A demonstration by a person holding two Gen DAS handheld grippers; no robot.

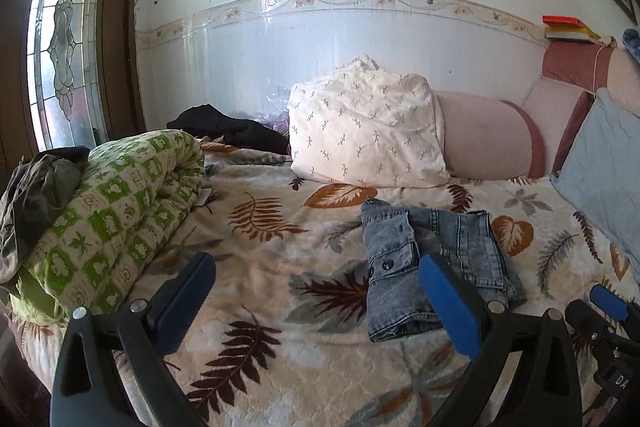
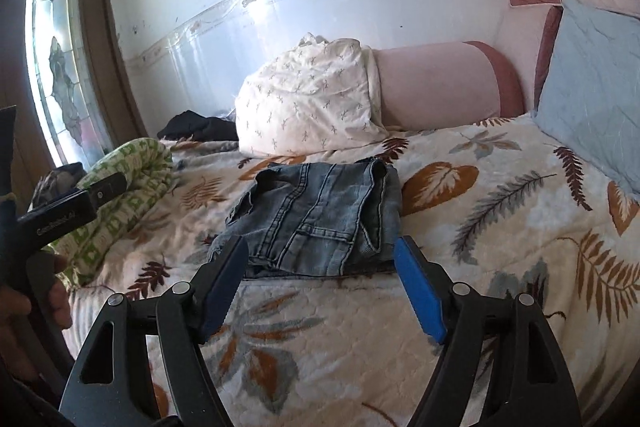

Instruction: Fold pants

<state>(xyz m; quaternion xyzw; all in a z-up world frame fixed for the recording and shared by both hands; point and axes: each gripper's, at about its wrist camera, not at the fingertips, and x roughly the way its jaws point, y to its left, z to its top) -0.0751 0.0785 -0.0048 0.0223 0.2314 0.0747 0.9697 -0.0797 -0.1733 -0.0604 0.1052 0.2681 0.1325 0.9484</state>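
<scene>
Left gripper (image 1: 316, 279): fingers spread wide, empty, hovering over the bedspread, beside the jeans.
Right gripper (image 2: 320, 267): fingers wide apart, holding nothing, tips flanking the near edge of the jeans.
Jeans (image 2: 320, 211): grey-blue denim, folded into a compact bundle, lying mid-bed on the leaf-print bedspread (image 2: 500, 227).
Green quilt (image 1: 120, 211): rolled, at left edge of bed.
White pillow (image 1: 368, 127): behind jeans, against the wall.
Blue pillow (image 2: 592, 87): far right.
</scene>
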